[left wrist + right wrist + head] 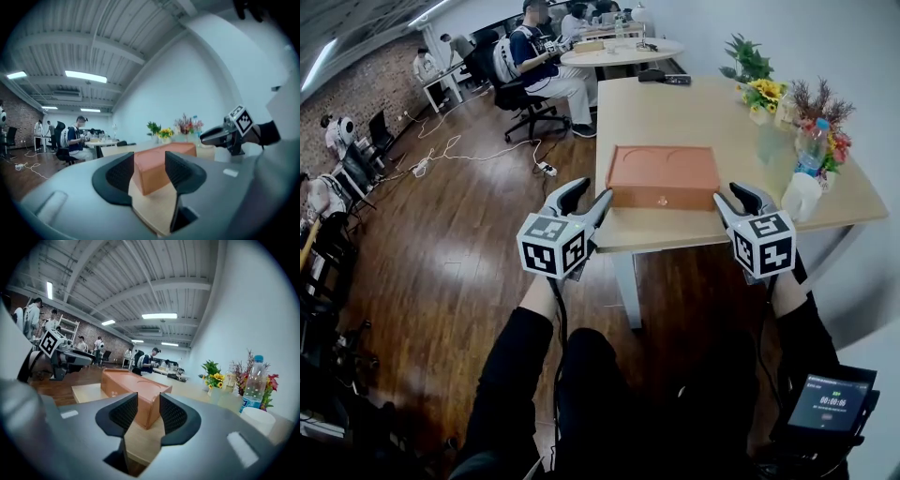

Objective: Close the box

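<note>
A flat orange-brown box [661, 173] lies with its lid down near the front edge of the light wooden table [694, 112]. My left gripper [592, 190] hovers at the box's front left corner and my right gripper [729, 194] at its front right corner, both just off the table edge. In the left gripper view the left gripper [149, 164] shows a narrow gap between its pads, with nothing in it and the box [180, 149] beyond. The right gripper [149, 411] looks the same, its jaws a little apart and the box [126, 380] ahead of them.
Potted flowers [764, 94], a water bottle [811, 145] and a white cup [802, 195] stand along the table's right side. A black object [664, 78] lies at its far end. People sit at a round table [619, 52] behind. A handheld screen [830, 403] is at lower right.
</note>
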Motion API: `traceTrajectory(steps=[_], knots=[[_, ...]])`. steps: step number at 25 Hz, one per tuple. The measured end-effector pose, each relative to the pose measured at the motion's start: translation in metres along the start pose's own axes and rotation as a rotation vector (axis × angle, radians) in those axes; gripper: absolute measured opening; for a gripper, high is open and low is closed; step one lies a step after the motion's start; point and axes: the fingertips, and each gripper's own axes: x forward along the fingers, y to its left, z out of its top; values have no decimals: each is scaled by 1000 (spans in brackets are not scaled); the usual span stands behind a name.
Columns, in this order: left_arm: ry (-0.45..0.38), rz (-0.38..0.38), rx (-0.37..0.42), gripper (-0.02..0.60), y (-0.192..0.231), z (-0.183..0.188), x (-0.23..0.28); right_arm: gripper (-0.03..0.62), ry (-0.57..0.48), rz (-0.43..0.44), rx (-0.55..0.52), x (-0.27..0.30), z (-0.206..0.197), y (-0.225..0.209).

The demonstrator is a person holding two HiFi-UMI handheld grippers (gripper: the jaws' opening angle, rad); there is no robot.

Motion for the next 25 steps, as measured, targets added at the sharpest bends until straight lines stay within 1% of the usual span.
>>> traceTrajectory(steps=[2,3,5,7,9,11,13,15,17,19,21,23,25], knots=[[-139,28,-8,190,-22,31,-31,137,-104,10,36,-22,18,15],[-189,36,-6,190,-35,41,-44,128,-150,22,55,-32,26,26],[-248,50,4,189,-65,50,-69,127,-230,49,89,-53,37,54],[-271,57,13,189,-96,48,-91,127,-289,80,112,-74,44,83],[-273,66,18,189,-124,43,-108,127,-341,108,124,-96,50,108],[-274,83,4,189,-144,40,-125,127,-393,125,146,-119,54,124],[-287,98,-2,189,-162,40,-142,127,-431,121,209,-142,52,133],[-302,109,34,189,-179,38,-159,118,-440,113,283,-163,42,143],[-317,120,73,187,-193,32,-174,115,-431,92,313,-179,27,157],[-291,118,63,186,-204,16,-186,111,-423,61,313,-192,14,171],[-259,110,27,179,-212,-2,-197,106,-421,40,298,-204,5,186],[-225,105,-3,156,-219,-21,-211,106,-424,28,267,-218,1,204],[-175,100,-33,143,-223,-40,-224,106,-428,19,220,-231,0,224]])
